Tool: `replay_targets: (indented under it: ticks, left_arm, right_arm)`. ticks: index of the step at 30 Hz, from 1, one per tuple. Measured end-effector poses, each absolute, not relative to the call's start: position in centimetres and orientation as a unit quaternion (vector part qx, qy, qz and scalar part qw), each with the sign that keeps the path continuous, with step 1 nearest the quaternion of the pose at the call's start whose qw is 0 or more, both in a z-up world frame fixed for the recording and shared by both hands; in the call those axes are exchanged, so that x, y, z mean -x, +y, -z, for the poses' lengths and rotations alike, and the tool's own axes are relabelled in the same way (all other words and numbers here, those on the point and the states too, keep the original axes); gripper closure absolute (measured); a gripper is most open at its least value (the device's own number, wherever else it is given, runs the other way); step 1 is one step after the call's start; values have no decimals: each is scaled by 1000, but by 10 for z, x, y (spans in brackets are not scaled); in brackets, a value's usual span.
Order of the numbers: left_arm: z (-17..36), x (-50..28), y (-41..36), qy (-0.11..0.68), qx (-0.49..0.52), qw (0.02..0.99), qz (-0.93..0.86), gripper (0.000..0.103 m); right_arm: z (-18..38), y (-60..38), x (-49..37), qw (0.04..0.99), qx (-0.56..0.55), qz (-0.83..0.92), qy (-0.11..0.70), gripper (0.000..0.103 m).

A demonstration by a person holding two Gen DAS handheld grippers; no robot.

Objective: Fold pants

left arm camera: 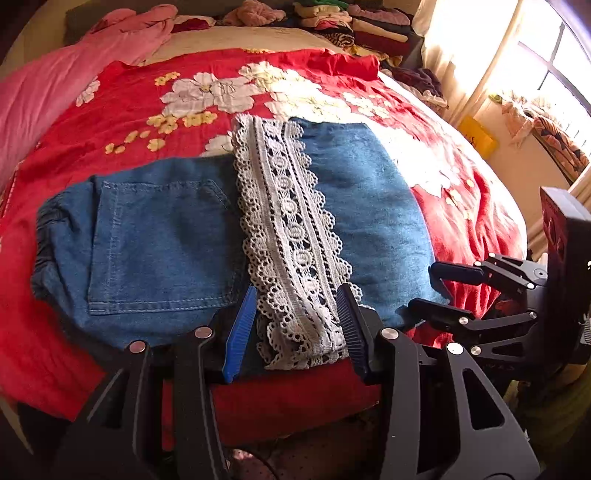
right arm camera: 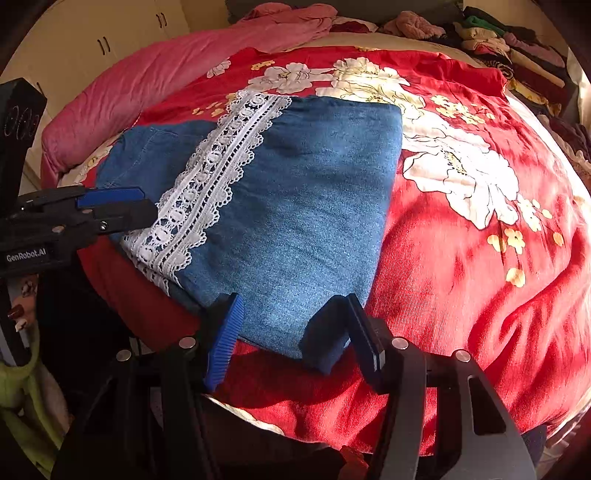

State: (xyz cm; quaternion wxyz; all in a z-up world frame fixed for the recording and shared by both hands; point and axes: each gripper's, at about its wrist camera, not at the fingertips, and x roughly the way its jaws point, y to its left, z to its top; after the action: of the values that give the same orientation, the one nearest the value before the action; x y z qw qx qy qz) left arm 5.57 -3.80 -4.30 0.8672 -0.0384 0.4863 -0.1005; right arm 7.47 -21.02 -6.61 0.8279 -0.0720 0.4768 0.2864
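Note:
The blue denim pants (left arm camera: 166,240) lie folded on the red flowered bedspread (left arm camera: 147,103), a back pocket showing at the left. A white lace band (left arm camera: 291,221) runs across the middle. My left gripper (left arm camera: 297,291) sits at the near edge with the lace band between its pads. It stands open, and the lace is flat and not pinched. In the right wrist view, my right gripper (right arm camera: 295,299) holds the near corner of the pants (right arm camera: 306,206), and the denim bunches up against its right finger. The left gripper (right arm camera: 147,202) shows there at the lace (right arm camera: 207,184). The right gripper (left arm camera: 423,288) shows at the denim's right edge.
A pink quilt (left arm camera: 44,92) lies along the bed's far left. Stacks of folded clothes (left arm camera: 362,26) line the head of the bed. A bright window (left arm camera: 554,74) is at the right, and cupboard doors (right arm camera: 110,37) stand behind the bed on the left.

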Motion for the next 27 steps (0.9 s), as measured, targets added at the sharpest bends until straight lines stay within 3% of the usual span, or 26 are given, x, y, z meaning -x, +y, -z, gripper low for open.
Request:
replay_targets:
  ticks: [5,8,10,16,18,27]
  left_arm:
    - [65,-60,-37,509,41,854,96,66]
    - [57,-57,-37,501,36,860,91,59]
    - [53,-55,-36,497,38,862,91,55]
    - [39,-51,-33,481,37,872,84,44]
    - [35,-49,-33,476,35,875,81,40]
    - [16,-42,-24,453,30,889,66,26]
  right_arm:
    - [67,-212,-75,827,65,-287,480,48]
    - [61,-217,-75,830,52,-288,475,47]
    - [56,-220,-75,835,47,-283,470,38]
    - [45,-233,-78,848,29,-266,458,32]
    - [40,-236,-78,853,27,-260,452,20]
    - [18,-243,-77,870,17,-247,426,14]
